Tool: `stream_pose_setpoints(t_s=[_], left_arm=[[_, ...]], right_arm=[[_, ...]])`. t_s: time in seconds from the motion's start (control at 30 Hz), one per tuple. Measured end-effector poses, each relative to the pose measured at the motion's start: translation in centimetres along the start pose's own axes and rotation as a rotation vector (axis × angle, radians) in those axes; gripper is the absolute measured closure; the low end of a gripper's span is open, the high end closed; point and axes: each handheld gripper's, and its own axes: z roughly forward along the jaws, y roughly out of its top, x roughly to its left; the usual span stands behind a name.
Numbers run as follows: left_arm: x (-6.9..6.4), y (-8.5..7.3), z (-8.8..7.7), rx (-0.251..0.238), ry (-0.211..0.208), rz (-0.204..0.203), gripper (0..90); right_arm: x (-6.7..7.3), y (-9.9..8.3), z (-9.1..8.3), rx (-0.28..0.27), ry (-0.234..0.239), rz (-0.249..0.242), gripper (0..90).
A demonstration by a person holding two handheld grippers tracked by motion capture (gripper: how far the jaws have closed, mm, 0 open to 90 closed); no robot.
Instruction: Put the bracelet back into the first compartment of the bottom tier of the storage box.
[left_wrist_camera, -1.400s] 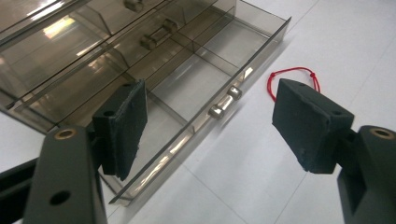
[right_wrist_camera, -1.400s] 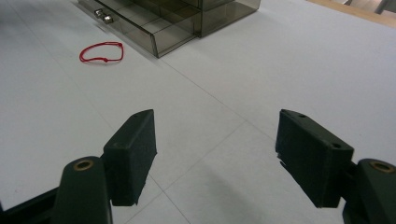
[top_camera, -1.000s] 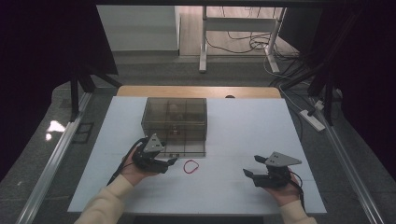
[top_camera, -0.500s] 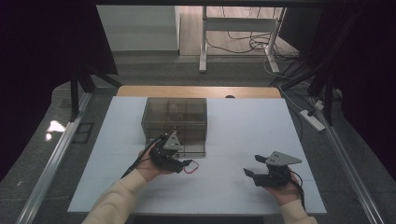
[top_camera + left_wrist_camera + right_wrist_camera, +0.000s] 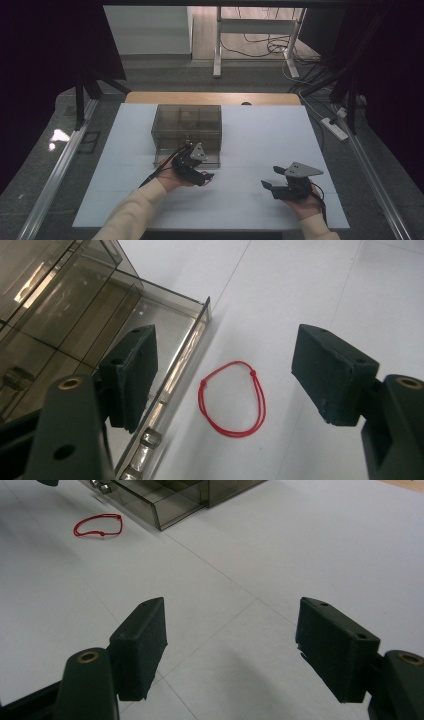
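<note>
Left tongs [image 5: 206, 176] now over the red string loop [image 5: 233, 399], shifted rightward along the drawer front from a spot further left a second ago, where the loop lay plainly apart to their right. Jaws spread wide, nothing clenched, no pad touching the string; one black jaw stands over the open drawer's edge, the other over bare white tabletop [image 5: 250, 130], with the loop between them on the surface below. Loop lying flat on the tabletop, just beside the clear wall of the pulled-out drawer [image 5: 165, 345] of the smoky plastic drawer box [image 5: 187, 127], two small knots along its upper curve. Also seen far off at the top left of the right gripper view, beside the drawer corner. Right tongs [image 5: 270, 186] released too, jaws wide apart over empty tabletop, well apart from loop and box, parked where they were a second ago. Judged from this: approach nearly done, pick-up of the loop not yet begun; a descent and a squeeze seem next. Risk in that: thin string flat on a hard surface, easy for the pads to miss, and the drawer wall close enough to foul the near jaw.
</note>
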Motion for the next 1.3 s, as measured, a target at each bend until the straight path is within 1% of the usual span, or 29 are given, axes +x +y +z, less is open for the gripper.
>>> stream_pose_setpoints(t_s=[0.13,0.27,0.43,0.57,1.07,1.3], left_arm=[[-0.1,-0.1,0.5,0.019,-0.011,0.004,27.8],[-0.4,-0.2,1.2,0.054,-0.021,0.017,28.1],[-0.8,-0.2,1.7,0.084,-0.049,0.024,28.2],[-0.9,-0.3,2.2,0.107,-0.059,0.028,28.5],[-1.2,-0.6,3.6,0.149,-0.075,0.027,29.7],[-1.2,-0.8,4.0,0.161,-0.075,0.012,32.2]], right_arm=[[0.0,0.0,0.0,0.002,0.001,-0.002,27.9],[0.0,0.0,0.0,0.004,-0.003,-0.008,27.9],[0.0,0.0,0.0,0.003,-0.002,-0.010,27.9],[0.0,0.0,0.0,0.005,-0.005,-0.013,27.9],[0.0,0.0,0.1,0.009,-0.006,-0.016,27.6],[0.0,-0.1,0.1,0.014,-0.004,-0.017,27.5]])
